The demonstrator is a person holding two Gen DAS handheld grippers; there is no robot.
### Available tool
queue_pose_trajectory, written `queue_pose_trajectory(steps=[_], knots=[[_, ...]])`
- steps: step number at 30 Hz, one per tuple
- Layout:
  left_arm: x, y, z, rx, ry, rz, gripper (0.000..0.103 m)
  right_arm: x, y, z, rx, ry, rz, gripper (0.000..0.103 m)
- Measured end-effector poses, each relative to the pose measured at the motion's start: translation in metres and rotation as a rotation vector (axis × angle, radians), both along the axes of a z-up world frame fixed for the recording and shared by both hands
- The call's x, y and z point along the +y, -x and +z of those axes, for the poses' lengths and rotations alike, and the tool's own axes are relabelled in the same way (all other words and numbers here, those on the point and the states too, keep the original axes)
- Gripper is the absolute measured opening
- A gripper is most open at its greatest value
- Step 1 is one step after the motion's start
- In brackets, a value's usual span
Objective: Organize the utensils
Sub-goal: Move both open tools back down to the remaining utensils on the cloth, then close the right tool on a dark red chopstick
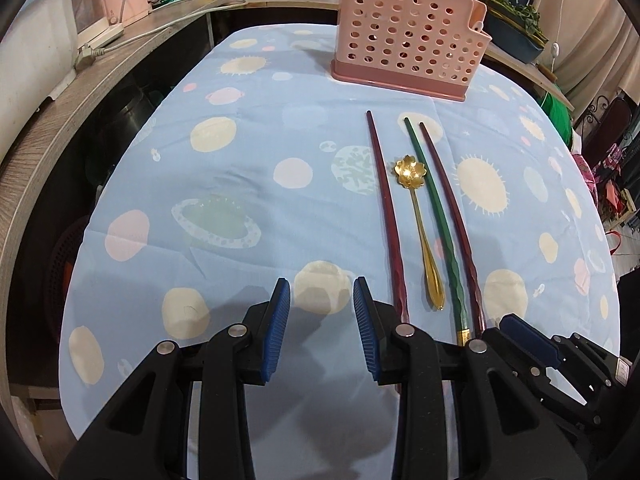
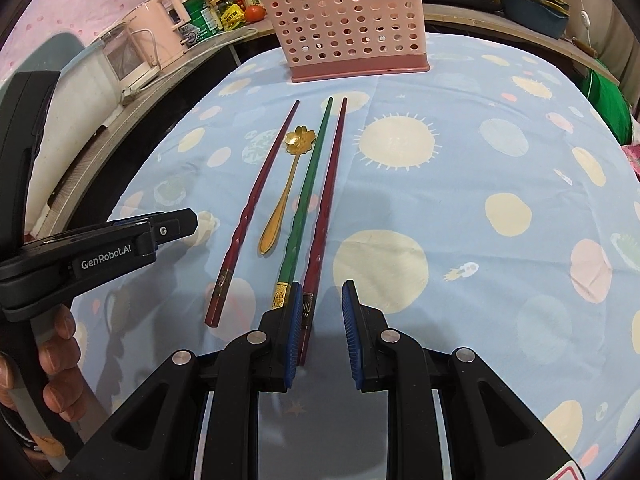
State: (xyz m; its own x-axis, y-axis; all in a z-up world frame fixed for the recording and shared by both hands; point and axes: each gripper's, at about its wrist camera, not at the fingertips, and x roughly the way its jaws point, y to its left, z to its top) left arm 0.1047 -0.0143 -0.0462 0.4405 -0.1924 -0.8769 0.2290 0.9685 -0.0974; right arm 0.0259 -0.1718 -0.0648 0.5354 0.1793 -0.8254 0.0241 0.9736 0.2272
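A: left gripper state?

B: jaws apart, nothing between the blue pads. It hangs over bare tablecloth, left of the utensil row. Its right finger sits just beside the butt of the left red chopstick, can't tell if it touches

A: right gripper?

B: also parted, narrower gap than the left. Holding nothing. Its left pad overlaps the butt end of the right red chopstick in the right wrist view, the stick runs along the pad's inner face and is not pinched. Contact unclear

A: where are the utensils?

B: four pieces lying flat, roughly parallel, tips toward the pink holder. Left to right: red chopstick, gold flower-bowl spoon, green chopstick, red chopstick. Green and right red lie just beside each other, nearly touching at the handle end. The spoon is shorter and its bowl sits close to the green stick

A: holder?

B: perforated pink basket on a darker base, upright at the far end of the table, apart from the stick tips

A: room to move?

B: open cloth left of the row and a wide stretch right of it. Wooden counter close along the left table edge, clutter behind the holder. A hand grips the left tool's handle at the lower left of the right wrist view
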Motion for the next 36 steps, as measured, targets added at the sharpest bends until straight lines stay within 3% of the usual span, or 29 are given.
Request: queue_pose_trajectory(steps=[10,18,20,28,36], knots=[[-0.001,0.002,-0.003,0.009,-0.003,-0.009,0.032,0.005,0.000,-0.003,-0.005,0.022,0.015,0.021],[-0.005,0.008,-0.004,0.013,-0.011,-0.024,0.032,0.005,0.002,-0.005,-0.021,0.063,0.011,0.012],[-0.006,0.010,-0.003,0.014,-0.012,-0.029,0.033,0.001,0.002,-0.005,-0.019,0.058,0.003,0.007],[-0.014,0.020,0.000,0.011,-0.021,-0.051,0.041,-0.009,0.009,-0.006,-0.018,0.018,-0.015,0.007],[-0.023,0.028,-0.003,0.031,-0.025,-0.077,0.042,-0.020,0.013,-0.007,-0.004,-0.034,-0.042,0.007]])
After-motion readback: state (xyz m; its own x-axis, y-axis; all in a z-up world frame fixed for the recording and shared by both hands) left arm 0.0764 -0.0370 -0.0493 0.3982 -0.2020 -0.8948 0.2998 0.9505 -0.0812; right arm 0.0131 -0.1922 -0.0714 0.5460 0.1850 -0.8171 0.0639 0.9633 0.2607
